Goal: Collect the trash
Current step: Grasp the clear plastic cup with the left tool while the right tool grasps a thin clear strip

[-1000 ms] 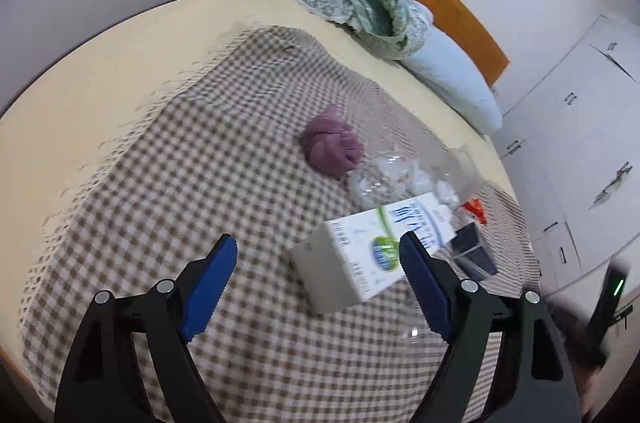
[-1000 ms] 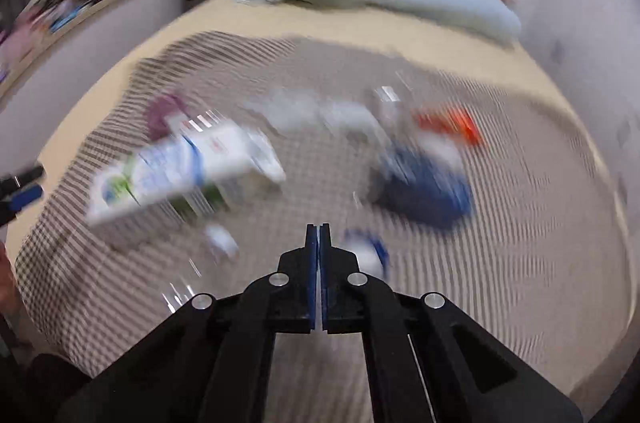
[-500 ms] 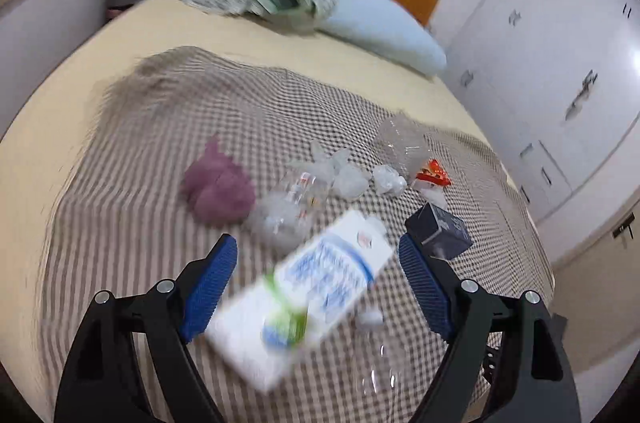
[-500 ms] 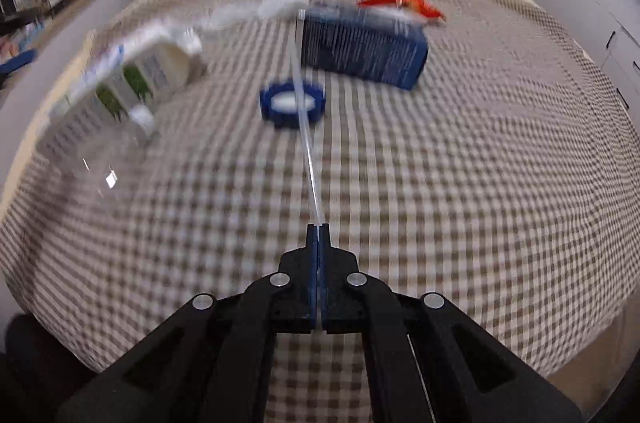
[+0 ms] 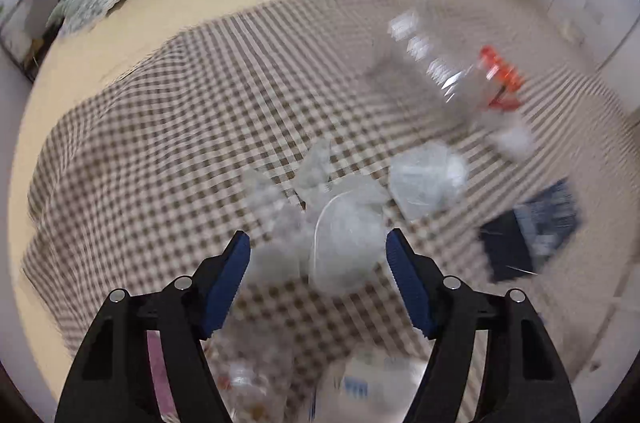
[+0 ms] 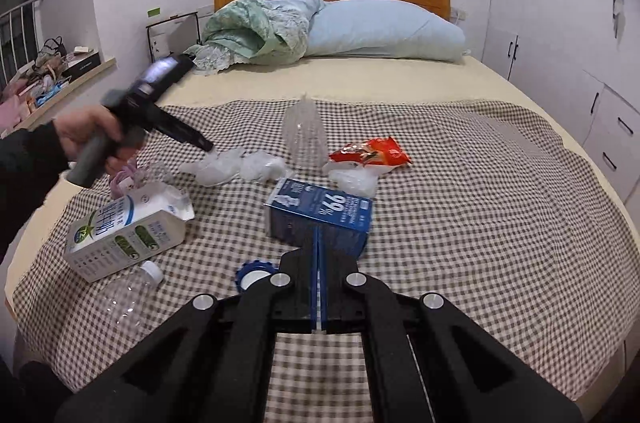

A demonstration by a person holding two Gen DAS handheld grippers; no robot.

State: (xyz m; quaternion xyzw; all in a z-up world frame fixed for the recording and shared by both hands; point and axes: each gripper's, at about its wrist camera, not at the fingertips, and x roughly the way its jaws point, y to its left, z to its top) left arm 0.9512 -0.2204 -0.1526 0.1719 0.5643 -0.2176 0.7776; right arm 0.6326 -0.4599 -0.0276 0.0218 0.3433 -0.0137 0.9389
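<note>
The trash lies spread on a brown checked blanket (image 6: 460, 207) that covers the bed. The left gripper (image 5: 318, 253) points down over a heap of crumpled clear plastic (image 5: 344, 247); its jaws are closing, the plastic is between the blue pads, and they do not press it yet. In the right wrist view this same plastic (image 6: 236, 165) is at about 11 o'clock from the picture's middle. The right gripper (image 6: 319, 271) is closed and holds nothing. Just behind its tips is a dark blue carton (image 6: 320, 213) with a large "99%" on it; the smaller text is not readable. At 9 o'clock lies a white milk carton (image 6: 124, 231) with green marks and Chinese writing that I cannot read. A clear bottle (image 6: 130, 293) with white cap touches it. A red snack bag (image 6: 370, 151) lies at 1 o'clock, its print too small to read.
</note>
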